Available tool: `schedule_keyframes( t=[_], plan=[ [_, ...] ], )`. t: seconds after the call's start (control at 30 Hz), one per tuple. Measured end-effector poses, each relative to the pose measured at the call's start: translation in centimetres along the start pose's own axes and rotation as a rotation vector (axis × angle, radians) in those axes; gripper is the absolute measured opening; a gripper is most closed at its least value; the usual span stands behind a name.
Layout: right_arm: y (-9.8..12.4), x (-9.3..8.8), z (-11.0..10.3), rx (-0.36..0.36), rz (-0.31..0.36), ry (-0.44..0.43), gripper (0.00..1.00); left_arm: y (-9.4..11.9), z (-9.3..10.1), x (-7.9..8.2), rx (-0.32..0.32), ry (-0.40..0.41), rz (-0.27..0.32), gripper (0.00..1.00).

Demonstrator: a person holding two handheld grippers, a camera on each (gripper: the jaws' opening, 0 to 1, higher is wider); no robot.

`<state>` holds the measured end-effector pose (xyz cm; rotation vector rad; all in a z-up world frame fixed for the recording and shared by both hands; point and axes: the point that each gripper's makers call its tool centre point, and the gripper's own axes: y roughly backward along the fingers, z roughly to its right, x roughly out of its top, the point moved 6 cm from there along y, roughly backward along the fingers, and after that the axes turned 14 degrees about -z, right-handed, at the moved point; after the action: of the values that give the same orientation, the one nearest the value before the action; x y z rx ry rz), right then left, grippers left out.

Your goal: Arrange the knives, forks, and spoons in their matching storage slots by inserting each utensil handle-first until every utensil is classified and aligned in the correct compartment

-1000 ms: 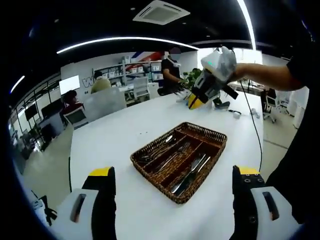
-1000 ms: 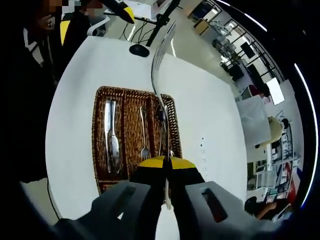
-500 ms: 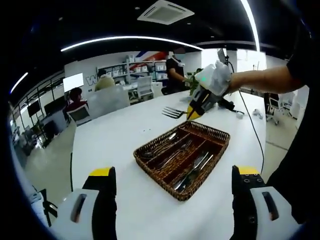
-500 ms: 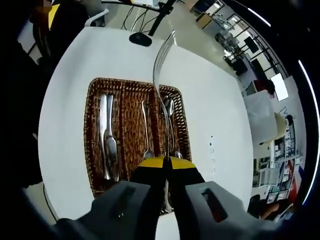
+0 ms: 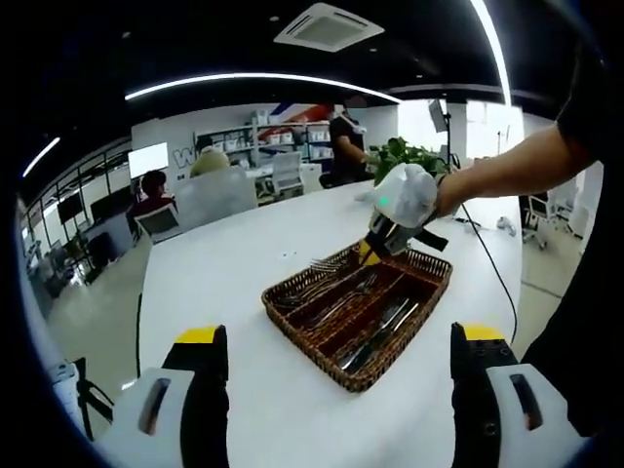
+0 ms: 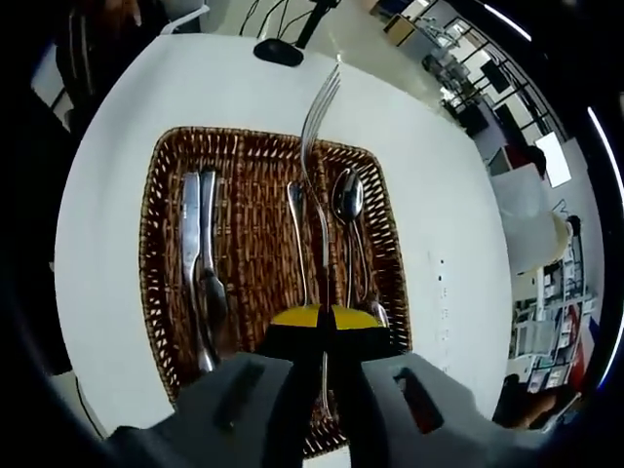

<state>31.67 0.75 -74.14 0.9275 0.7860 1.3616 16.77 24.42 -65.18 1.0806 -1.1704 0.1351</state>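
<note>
Fork (image 6: 317, 127) in the right claw (image 6: 327, 317) is the piece now in work: the claw is clamped on its handle, and the tines point to the top of the right gripper view, over the middle part of the wicker tray (image 6: 161, 322). In the left gripper view the same fork (image 5: 331, 263) hangs just above the far rim of the tray (image 5: 405, 336), near the centre of the frame, not yet laid down.

Inside the tray, two knives (image 6: 200, 263) lie in the compartment at the left of the right gripper view. One fork (image 6: 297, 244) lies in the middle compartment, and spoons (image 6: 349, 210) lie in the compartment at the right. So most of the sorting looks done. I judge that the held fork belongs in the middle slot beside the other fork, and it is not inserted yet.

The left claw (image 5: 331, 390) stands apart and holds nothing, at the bottom of its view, well apart from the tray. No loose utensil is visible on the white surface (image 5: 214, 283) around the tray, so this fork may be the last one.
</note>
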Motion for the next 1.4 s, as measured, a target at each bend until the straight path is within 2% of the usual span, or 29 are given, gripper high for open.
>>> schedule_keyframes(
  t=[0.13, 0.3, 0.43, 0.5, 0.57, 0.7, 0.8, 0.87, 0.93, 1.0, 1.1, 1.2, 1.37, 1.4],
  plan=[
    [-1.3, 0.1, -0.3, 0.019, -0.004, -0.012, 0.00, 0.2, -0.3, -0.7, 0.006, 0.023, 0.020, 0.97],
    [-3.4, 0.4, -1.5, 0.045, -0.021, 0.019, 0.00, 0.5, -0.1, -1.5, 0.009, 0.044, 0.012, 0.96],
    [-5.1, 0.5, -2.0, 0.045, -0.064, 0.008, 0.00, 0.8, 0.4, -2.2, -0.012, 0.101, 0.032, 0.96],
    [-5.6, 0.5, -2.0, 0.050, -0.074, -0.024, 0.00, 0.7, 0.3, -2.6, -0.002, 0.105, 0.024, 0.96],
    [-6.1, 0.4, -2.0, 0.039, -0.098, -0.014, 0.00, 0.8, 0.2, -2.6, 0.006, 0.120, 0.030, 0.96],
    [-6.5, 0.5, -2.1, 0.043, -0.101, -0.003, 0.00, 0.9, 0.4, -2.2, -0.002, 0.151, 0.059, 0.96],
    [-6.8, 0.3, -2.3, 0.034, -0.111, 0.055, 0.00, 1.0, 0.2, -2.4, 0.011, 0.146, 0.036, 0.96],
    [-6.6, 0.3, -2.2, 0.033, -0.108, 0.051, 0.01, 1.3, -0.1, -2.4, 0.018, 0.152, 0.040, 0.96],
    [-6.8, 0.1, -1.9, 0.057, -0.113, 0.009, 0.01, 1.5, -0.3, -2.3, 0.025, 0.159, 0.044, 0.96],
    [-6.7, -0.1, -2.1, 0.066, -0.146, -0.002, 0.01, 1.4, -0.6, -2.3, 0.030, 0.156, 0.035, 0.95],
    [-6.4, 0.2, -2.4, 0.020, -0.161, 0.104, 0.01, 1.3, -0.6, -2.0, 0.034, 0.156, 0.037, 0.95],
    [-6.4, 0.0, -2.5, 0.007, -0.148, 0.139, 0.02, 1.3, -0.2, -1.5, 0.032, 0.152, 0.045, 0.95],
    [-6.2, -0.1, -2.1, 0.032, -0.116, 0.125, 0.09, 1.1, 0.1, -1.3, 0.027, 0.152, 0.040, 0.95],
    [-6.1, -0.1, -2.0, 0.058, -0.099, 0.105, 0.10, 1.0, 0.1, -1.3, 0.026, 0.152, 0.039, 0.95]
  ],
)
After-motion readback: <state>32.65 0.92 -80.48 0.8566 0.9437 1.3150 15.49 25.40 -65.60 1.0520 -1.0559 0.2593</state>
